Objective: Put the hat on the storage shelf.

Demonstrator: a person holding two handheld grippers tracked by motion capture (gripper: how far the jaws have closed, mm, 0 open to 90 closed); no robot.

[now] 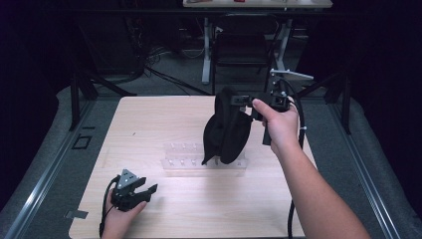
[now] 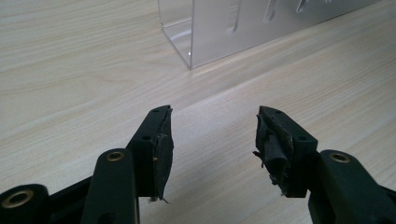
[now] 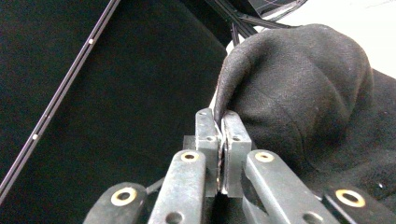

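A black cloth hat (image 1: pixel 226 130) hangs in the air over the middle of the wooden table (image 1: pixel 149 129), its lower edge dangling just above a clear acrylic rack (image 1: pixel 189 158). My right gripper (image 1: pixel 244 100) is shut on the hat's top edge; in the right gripper view the jaws pinch the fabric's rim (image 3: pixel 222 121) and the hat (image 3: pixel 303 93) bulges to the right. My left gripper (image 1: pixel 149 191) rests low at the table's front left, open with nothing between its fingers (image 2: pixel 212 140). The rack's corner (image 2: pixel 196 37) stands ahead of it.
The rack carries a row of small pegs (image 1: pixel 183 146). A chair (image 1: pixel 241 47) and table legs stand on the grey floor beyond the far edge. Black stands (image 1: pixel 79 89) flank the table. A cable (image 1: pixel 291 219) trails from the right gripper.
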